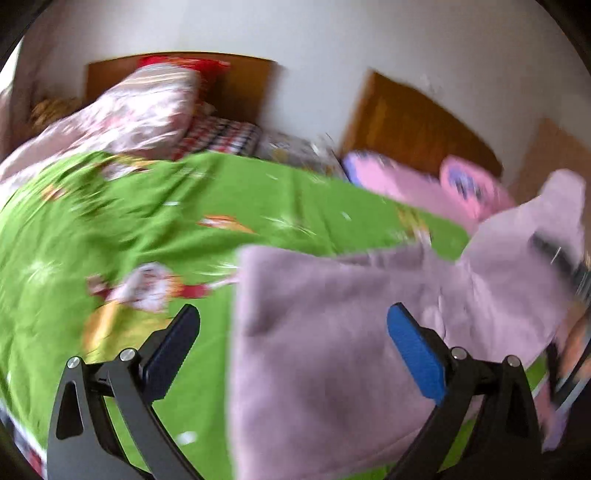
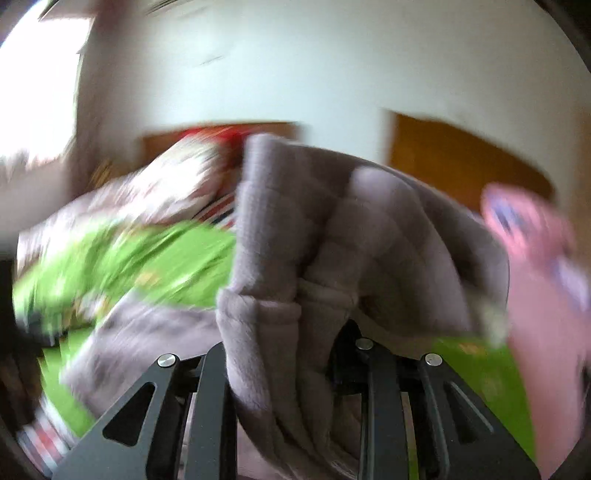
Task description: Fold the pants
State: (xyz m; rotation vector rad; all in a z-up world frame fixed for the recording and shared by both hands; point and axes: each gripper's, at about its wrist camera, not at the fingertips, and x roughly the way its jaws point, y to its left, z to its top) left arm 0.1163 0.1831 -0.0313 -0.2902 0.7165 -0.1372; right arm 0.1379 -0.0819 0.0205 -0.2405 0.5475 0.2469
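Lying across a bed with a bright green cartoon-print sheet point(image 1: 155, 221), a pair of soft mauve fleece pants point(image 1: 332, 332) covers the near right part of the mattress, one end lifted off the bed. The left gripper point(image 1: 291, 332) hangs above the sheet with its blue-padded fingers point(image 1: 417, 354) spread wide, holding nothing; the pants' straight edge runs between them, below. The right gripper point(image 2: 291, 354) is clamped on a bunched fold of the pants point(image 2: 332, 240), the fabric rising in thick ridges from between its black fingers (both views are blurred). Farther back sit a floral quilt point(image 1: 147, 107), a pink pillow point(image 1: 469, 184), a wooden headboard point(image 1: 417, 122) and a white wall point(image 1: 295, 33).
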